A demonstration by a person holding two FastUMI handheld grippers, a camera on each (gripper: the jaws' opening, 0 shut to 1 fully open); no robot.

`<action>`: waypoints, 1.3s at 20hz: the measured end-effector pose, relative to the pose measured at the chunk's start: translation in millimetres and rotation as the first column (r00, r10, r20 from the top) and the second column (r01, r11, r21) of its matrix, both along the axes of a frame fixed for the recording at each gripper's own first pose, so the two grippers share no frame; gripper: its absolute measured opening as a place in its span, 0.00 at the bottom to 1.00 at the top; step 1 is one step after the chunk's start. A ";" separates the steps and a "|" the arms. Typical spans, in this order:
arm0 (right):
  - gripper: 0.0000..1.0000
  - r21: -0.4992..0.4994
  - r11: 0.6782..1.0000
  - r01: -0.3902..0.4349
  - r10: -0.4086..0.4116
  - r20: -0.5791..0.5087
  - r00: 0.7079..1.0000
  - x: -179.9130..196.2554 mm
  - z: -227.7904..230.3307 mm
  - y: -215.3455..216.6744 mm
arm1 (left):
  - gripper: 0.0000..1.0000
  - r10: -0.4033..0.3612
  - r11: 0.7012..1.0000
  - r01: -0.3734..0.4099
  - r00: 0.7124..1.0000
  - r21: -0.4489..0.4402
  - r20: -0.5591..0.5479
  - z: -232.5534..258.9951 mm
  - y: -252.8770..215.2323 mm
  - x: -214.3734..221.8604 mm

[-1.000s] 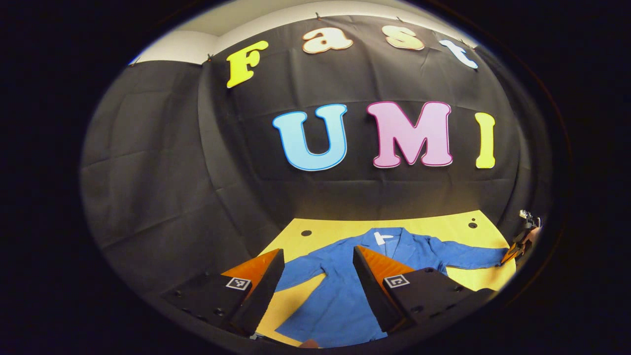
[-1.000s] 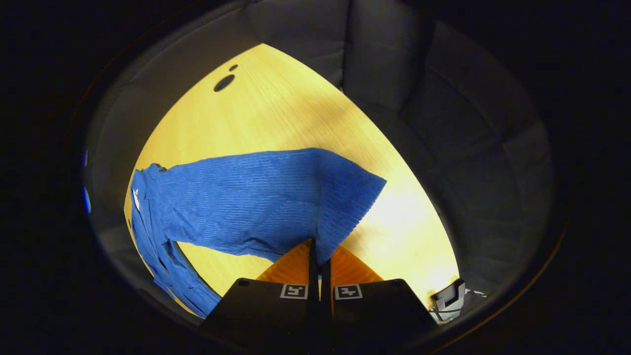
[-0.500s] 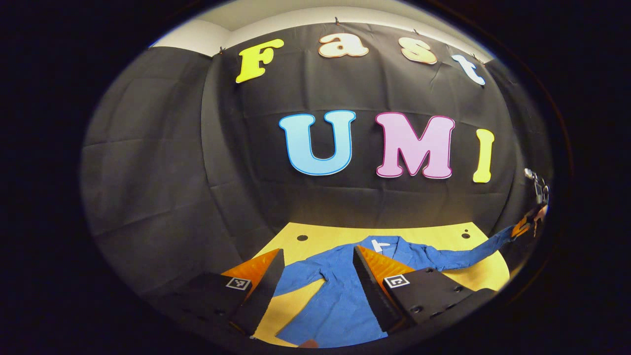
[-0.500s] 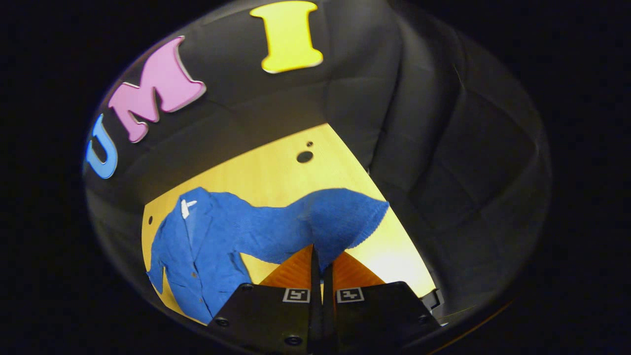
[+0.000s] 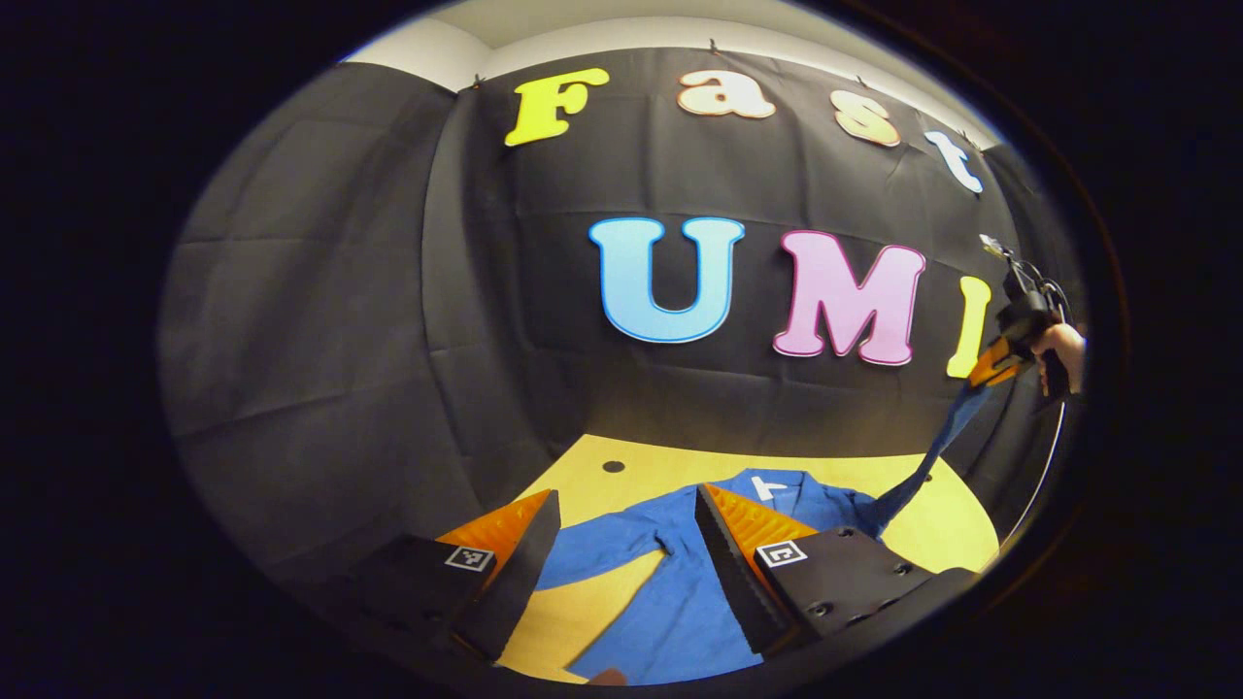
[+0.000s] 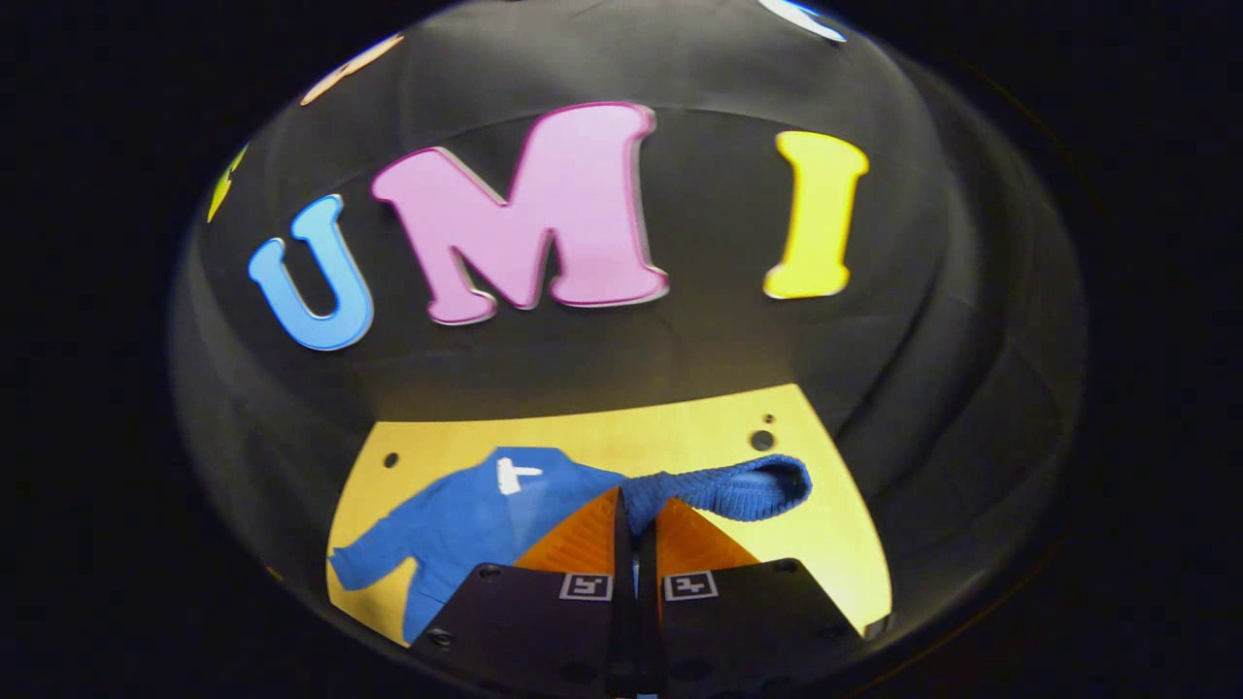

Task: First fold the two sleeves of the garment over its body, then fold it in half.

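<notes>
in the left gripper view, the left gripper (image 5: 621, 544) hangs above the near part of the yellow surface (image 5: 621, 607), its two fingers spread wide with nothing between them. behind the fingers lies the blue garment (image 5: 680, 602), a small jacket spread flat with its front up, a white tag at the collar (image 5: 772, 485). its one sleeve (image 5: 602, 549) rests flat on the surface, stretched to the left side. further to the right, the other sleeve (image 5: 923, 466) rises from the shoulder as a tight, narrow strip, off the surface, up to the right gripper (image 5: 991, 364), which a hand (image 5: 1063, 349) holds high before the booth wall.

in the right gripper view, the garment body (image 6: 466, 524) lies flat at the left on the surface (image 6: 680, 427), the flat sleeve pointing to the lower left. the right gripper's fingers (image 6: 583, 534) are pressed together on the cuff of the lifted sleeve (image 6: 728, 490), whose ribbed cloth bends over to the right of the fingers with its open end showing.
</notes>
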State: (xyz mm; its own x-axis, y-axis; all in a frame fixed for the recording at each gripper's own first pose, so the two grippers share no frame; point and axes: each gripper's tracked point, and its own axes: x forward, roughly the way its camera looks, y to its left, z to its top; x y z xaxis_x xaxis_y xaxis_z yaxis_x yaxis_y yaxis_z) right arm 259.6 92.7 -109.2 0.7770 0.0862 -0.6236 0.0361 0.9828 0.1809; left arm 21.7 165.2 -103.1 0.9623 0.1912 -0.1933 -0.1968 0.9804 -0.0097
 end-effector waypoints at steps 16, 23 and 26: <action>0.17 0.296 0.939 -0.177 0.293 -0.415 0.861 25.0 -323.2 325.4 | 0.81 0.320 0.945 -0.324 0.902 0.033 -0.291 -110.1 157.3 -78.2; 0.98 0.473 0.852 -0.226 0.406 -0.324 0.854 23.4 -269.7 338.4 | 0.82 0.253 0.944 -0.319 0.862 -0.084 -0.438 -182.7 171.8 -29.9; 0.98 0.486 0.827 -0.284 0.442 -0.248 0.862 26.4 -226.1 318.9 | 0.83 0.221 0.931 -0.326 0.860 -0.163 -0.460 -201.3 175.7 -0.6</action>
